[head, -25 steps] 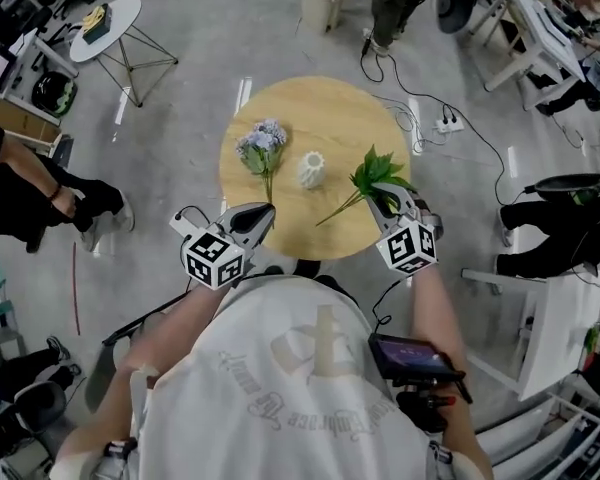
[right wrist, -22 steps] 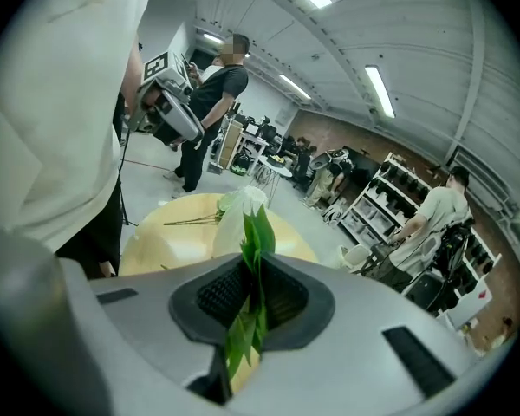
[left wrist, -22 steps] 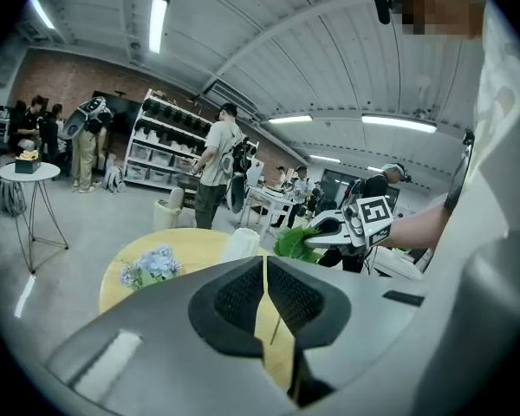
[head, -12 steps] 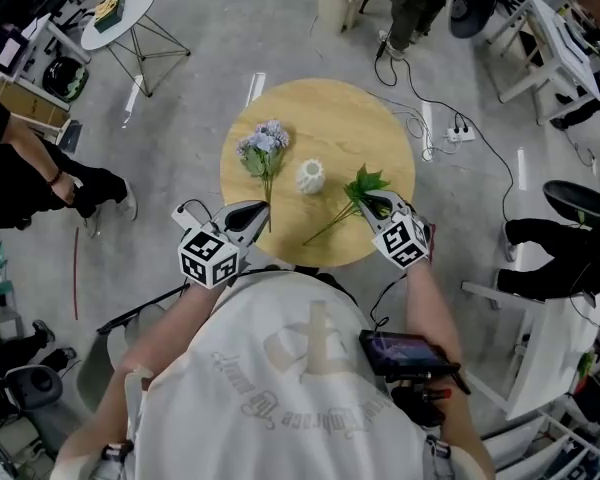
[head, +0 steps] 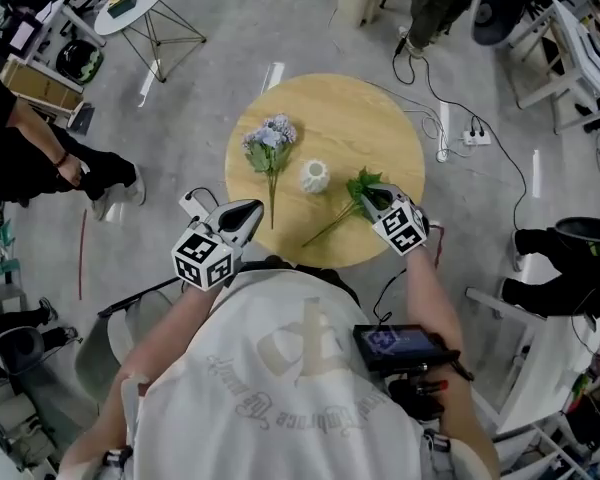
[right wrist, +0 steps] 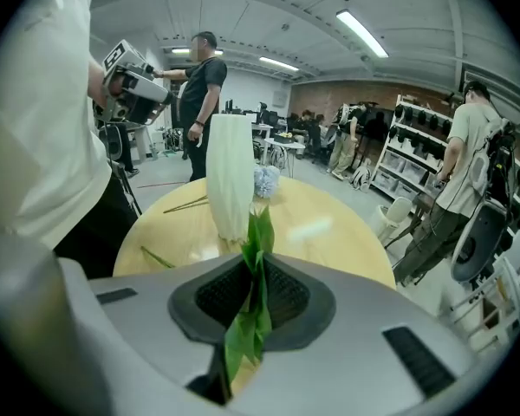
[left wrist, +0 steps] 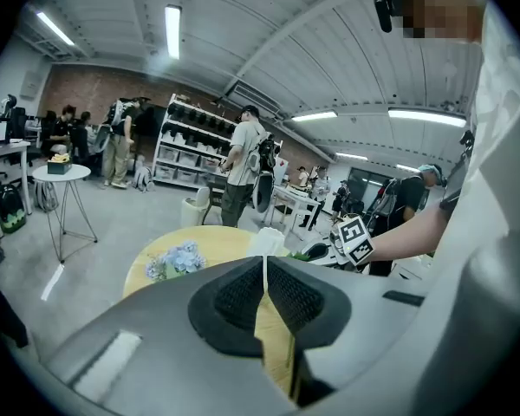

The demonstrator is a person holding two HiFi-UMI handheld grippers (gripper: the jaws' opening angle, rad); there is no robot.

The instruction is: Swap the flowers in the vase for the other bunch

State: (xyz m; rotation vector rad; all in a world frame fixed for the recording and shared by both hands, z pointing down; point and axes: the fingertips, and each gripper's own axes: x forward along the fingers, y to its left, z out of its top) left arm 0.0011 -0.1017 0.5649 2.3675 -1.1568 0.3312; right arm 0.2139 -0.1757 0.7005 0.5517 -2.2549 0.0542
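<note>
My right tongs point(head: 376, 198) pinch the green bunch point(head: 363, 182) to carry it beside the empty vase point(head: 315, 176); left tongs point(head: 256, 208) closed, empty

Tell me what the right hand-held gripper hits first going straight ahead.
Probably the white vase, dead ahead of the right hand-held gripper, past the green bunch it grips; depth unclear.

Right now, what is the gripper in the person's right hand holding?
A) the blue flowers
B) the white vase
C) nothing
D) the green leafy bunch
D: the right gripper pinches the green leafy bunch between its jaws, while the blue flowers lie on the table.
</note>
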